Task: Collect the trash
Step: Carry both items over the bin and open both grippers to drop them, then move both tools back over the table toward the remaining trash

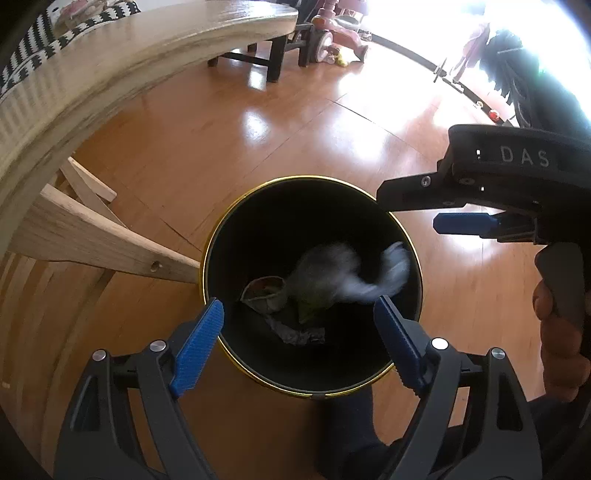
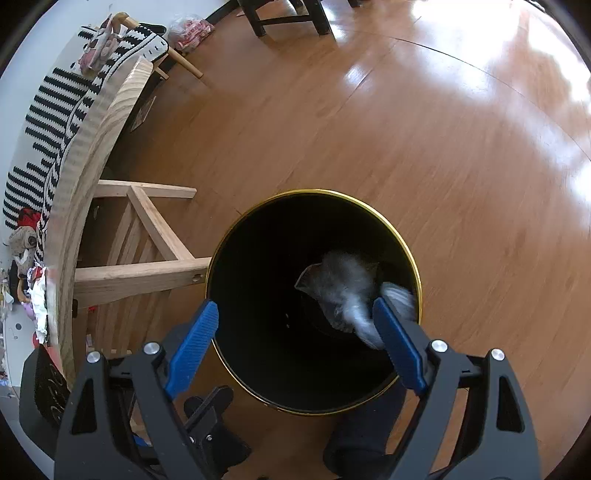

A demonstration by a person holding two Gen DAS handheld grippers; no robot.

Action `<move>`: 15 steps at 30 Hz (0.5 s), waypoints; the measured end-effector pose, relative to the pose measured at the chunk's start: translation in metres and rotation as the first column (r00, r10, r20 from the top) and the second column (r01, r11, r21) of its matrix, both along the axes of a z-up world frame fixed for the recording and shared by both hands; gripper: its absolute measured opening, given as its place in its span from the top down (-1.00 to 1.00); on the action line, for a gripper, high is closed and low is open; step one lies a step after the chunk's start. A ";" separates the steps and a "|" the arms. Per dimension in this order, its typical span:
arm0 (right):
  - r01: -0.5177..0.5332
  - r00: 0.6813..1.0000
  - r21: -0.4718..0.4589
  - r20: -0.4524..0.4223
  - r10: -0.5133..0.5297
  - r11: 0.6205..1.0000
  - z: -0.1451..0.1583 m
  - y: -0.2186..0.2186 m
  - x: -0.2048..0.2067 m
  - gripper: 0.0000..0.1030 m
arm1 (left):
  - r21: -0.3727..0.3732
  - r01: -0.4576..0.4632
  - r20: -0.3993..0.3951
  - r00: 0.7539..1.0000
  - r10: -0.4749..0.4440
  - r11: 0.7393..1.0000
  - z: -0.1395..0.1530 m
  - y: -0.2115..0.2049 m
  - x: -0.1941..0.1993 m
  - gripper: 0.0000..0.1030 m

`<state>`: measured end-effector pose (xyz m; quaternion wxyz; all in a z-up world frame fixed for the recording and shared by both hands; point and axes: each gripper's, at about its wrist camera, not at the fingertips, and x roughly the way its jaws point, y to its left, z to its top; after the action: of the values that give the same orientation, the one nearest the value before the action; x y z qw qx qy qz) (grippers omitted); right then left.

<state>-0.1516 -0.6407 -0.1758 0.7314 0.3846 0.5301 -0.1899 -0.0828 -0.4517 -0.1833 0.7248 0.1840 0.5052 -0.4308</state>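
Note:
A black bin with a gold rim (image 1: 310, 179) stands on the wooden floor, and both grippers hang over its mouth. My left gripper (image 1: 299, 304) is open, with nothing pressed between its blue pads. Inside the bin a grey wad (image 1: 325, 266) and a white wad (image 1: 391, 273) show as motion blur above crumpled brown paper (image 1: 264, 291) and foil (image 1: 295, 334). My right gripper (image 2: 295, 305) is open too, above the same bin rim (image 2: 314, 192). The blurred grey wad (image 2: 343, 284) and white wad (image 2: 395, 295) lie past its right pad. In the left wrist view the right gripper (image 1: 410, 210) enters from the right, held by a hand (image 1: 561, 350).
A pale wooden table (image 1: 110, 55) curves along the left, and its brace (image 1: 92, 236) reaches the bin's side. A striped cloth (image 2: 48, 122) covers the tabletop. Dark chair legs (image 1: 273, 62) and a pink ride-on toy (image 1: 332, 29) stand farther off. A dark-socked foot (image 2: 362, 435) is beside the bin.

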 end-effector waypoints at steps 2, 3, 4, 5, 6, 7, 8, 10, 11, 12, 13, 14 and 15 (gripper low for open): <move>0.001 1.000 -0.002 0.001 -0.001 1.000 0.001 0.000 0.000 -0.61 | 0.002 0.000 -0.001 1.000 0.000 1.000 0.000 0.000 -0.001 -0.62; 0.000 1.000 -0.003 0.001 0.000 1.000 0.001 -0.001 -0.001 -0.61 | 0.005 0.002 -0.001 1.000 -0.002 1.000 0.000 0.000 -0.001 -0.62; 0.000 1.000 -0.006 0.002 0.000 1.000 0.002 -0.001 -0.002 -0.61 | 0.006 0.003 0.000 1.000 -0.003 1.000 0.000 0.000 -0.002 -0.62; 0.000 1.000 -0.008 0.002 0.000 1.000 0.003 -0.001 -0.001 -0.61 | 0.006 0.003 0.000 1.000 -0.003 1.000 0.000 0.000 -0.002 -0.62; 0.001 1.000 -0.011 0.002 -0.001 1.000 0.004 0.000 -0.001 -0.61 | 0.006 0.003 0.000 1.000 -0.003 1.000 0.000 0.000 -0.002 -0.62; 0.001 1.000 -0.016 0.001 -0.001 1.000 0.004 0.000 -0.001 -0.61 | 0.006 0.003 -0.001 1.000 -0.003 1.000 0.000 -0.001 -0.003 -0.62; 0.001 1.000 -0.019 0.000 -0.001 1.000 0.005 0.001 0.000 -0.61 | 0.006 0.004 0.000 1.000 -0.004 1.000 0.000 0.000 -0.003 -0.62; 0.001 1.000 -0.024 -0.002 -0.001 1.000 0.009 0.002 -0.001 -0.61 | 0.004 0.004 0.004 1.000 -0.004 1.000 0.001 0.000 -0.003 -0.63; 0.004 1.000 -0.029 0.001 -0.004 1.000 0.012 0.001 -0.001 -0.61 | 0.003 0.005 0.009 1.000 -0.005 1.000 0.003 0.000 -0.004 -0.63; 0.008 1.000 -0.042 0.012 -0.007 0.999 0.019 0.001 -0.003 -0.61 | 0.001 0.008 0.012 1.000 -0.008 1.000 0.005 -0.001 -0.006 -0.64; 0.008 1.000 -0.053 0.021 -0.007 0.999 0.025 0.001 -0.003 -0.61 | -0.002 0.011 0.014 1.000 -0.011 1.000 0.007 0.000 -0.006 -0.64; 0.009 0.999 -0.066 0.031 -0.007 0.998 0.031 0.002 -0.004 -0.61 | -0.008 0.015 0.016 1.000 -0.015 1.000 0.012 0.000 -0.008 -0.64; 0.013 0.999 -0.083 0.047 -0.009 0.996 0.040 0.003 -0.004 -0.61 | -0.014 0.018 0.018 1.000 -0.018 1.000 0.017 0.000 -0.009 -0.64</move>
<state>-0.1556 -0.6374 -0.1359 0.7579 0.3611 0.5023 -0.2069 -0.0923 -0.4514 -0.1665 0.7268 0.1872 0.4938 -0.4392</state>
